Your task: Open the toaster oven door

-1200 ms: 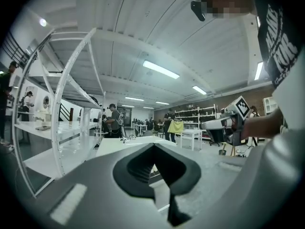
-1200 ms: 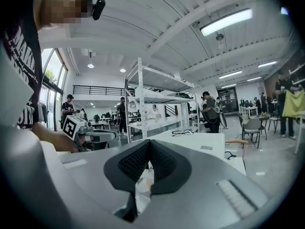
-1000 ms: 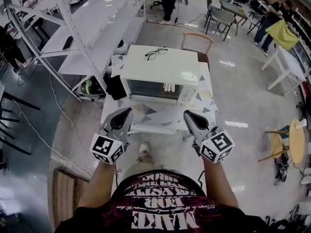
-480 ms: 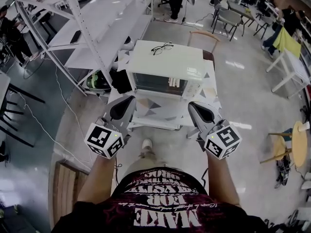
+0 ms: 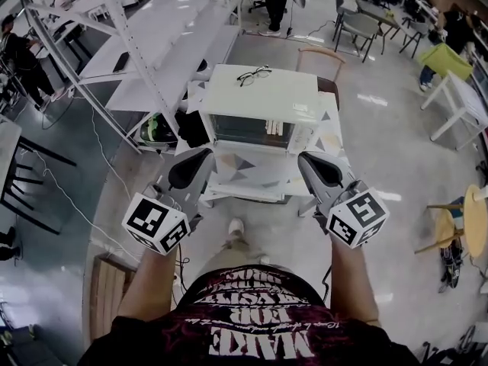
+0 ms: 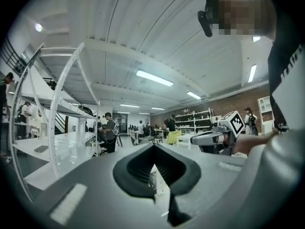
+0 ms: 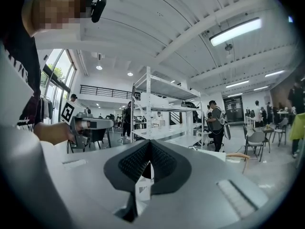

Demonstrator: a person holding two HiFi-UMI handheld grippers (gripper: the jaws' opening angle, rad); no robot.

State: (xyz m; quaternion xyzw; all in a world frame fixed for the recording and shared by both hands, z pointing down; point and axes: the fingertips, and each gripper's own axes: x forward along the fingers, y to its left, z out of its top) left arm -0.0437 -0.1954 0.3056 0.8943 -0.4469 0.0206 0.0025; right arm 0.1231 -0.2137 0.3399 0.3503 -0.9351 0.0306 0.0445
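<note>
A white toaster oven (image 5: 263,97) stands on a small table (image 5: 244,175) covered with a triangle-patterned cloth. Its dark glass door (image 5: 248,130) faces me and is shut. A pair of glasses (image 5: 253,75) lies on the oven's top. My left gripper (image 5: 201,160) hangs in front of the table's left corner, short of the oven, jaws shut on nothing. My right gripper (image 5: 308,162) hangs level with it at the right corner, also shut and empty. In the left gripper view the left gripper's (image 6: 153,150) jaws meet at the tips; in the right gripper view so do the right gripper's (image 7: 148,148).
A white shelving rack (image 5: 152,44) runs along the left. A black bag (image 5: 187,133) sits beside the oven's left side. A wooden chair (image 5: 314,55) stands behind the table. A wooden crate (image 5: 107,288) lies on the floor at lower left. People stand in the background.
Both grippers have drifted slightly apart and closer to the head camera. The view has shifted a little. The oven door has stayed shut.
</note>
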